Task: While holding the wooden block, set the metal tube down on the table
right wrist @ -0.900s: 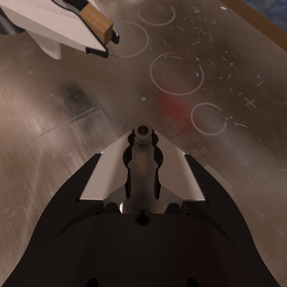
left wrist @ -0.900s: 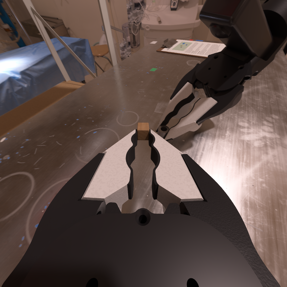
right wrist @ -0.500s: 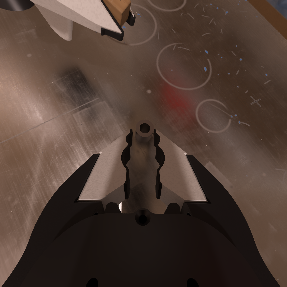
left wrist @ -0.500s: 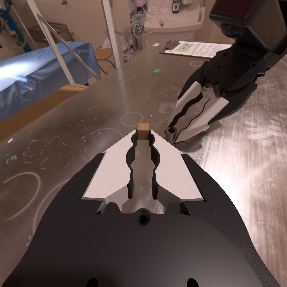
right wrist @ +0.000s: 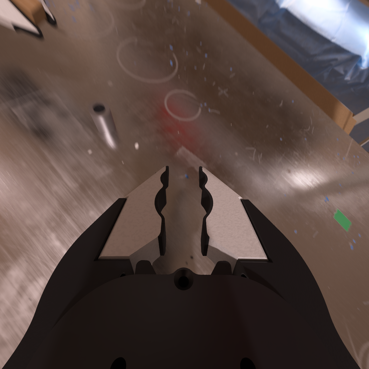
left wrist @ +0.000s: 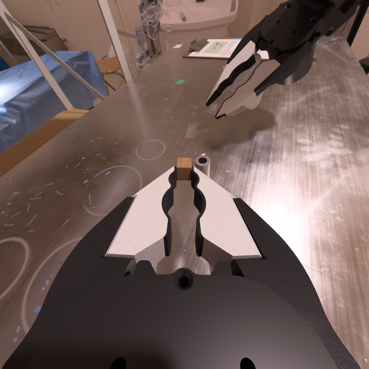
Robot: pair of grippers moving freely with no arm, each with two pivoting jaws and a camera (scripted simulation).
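My left gripper (left wrist: 184, 169) is shut on a small wooden block (left wrist: 184, 168) at its fingertips, above the metal table (left wrist: 299, 199). A short grey metal tube (left wrist: 202, 165) stands upright on the table just right of the block. It also shows in the right wrist view (right wrist: 103, 124), free on the table. My right gripper (right wrist: 183, 169) is open and empty, raised above the table and away from the tube. It shows in the left wrist view (left wrist: 212, 110) at the upper right. The left gripper's tip with the block (right wrist: 36, 10) is at the top left of the right wrist view.
A clipboard with paper (left wrist: 217, 49) lies at the table's far end. A green tape patch (left wrist: 180, 81) is stuck on the table. A blue-draped bed (left wrist: 40, 85) and a stool (left wrist: 108, 65) stand beyond the left edge. White ring marks (left wrist: 150, 149) dot the surface.
My right gripper has opened, let go of the tube and pulled up and away from it. The tube now stands on the table. My left gripper still holds the block.
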